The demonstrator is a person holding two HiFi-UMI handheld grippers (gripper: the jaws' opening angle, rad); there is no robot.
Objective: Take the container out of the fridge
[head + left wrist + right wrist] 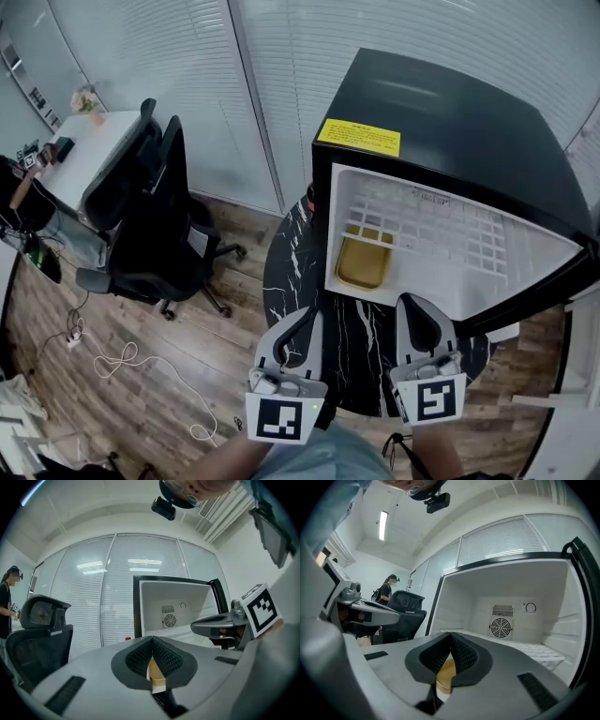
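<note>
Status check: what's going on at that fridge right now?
Left gripper shut, empty. Right gripper shut, empty. Yellow container inside open fridge, untouched. Nothing in the way.

A round black marble table (292,286) carries the black fridge (450,122). Inside, a yellow container (364,264) stands on the white bottom, partly under the wire shelf (441,225).

The container (364,262) is set at the left inside the opened fridge (450,141), which is stood on a table (286,281), with the left gripper (307,317) and right gripper (418,304) held side by side before it and two chairs (141,216) placed to its left.
</note>
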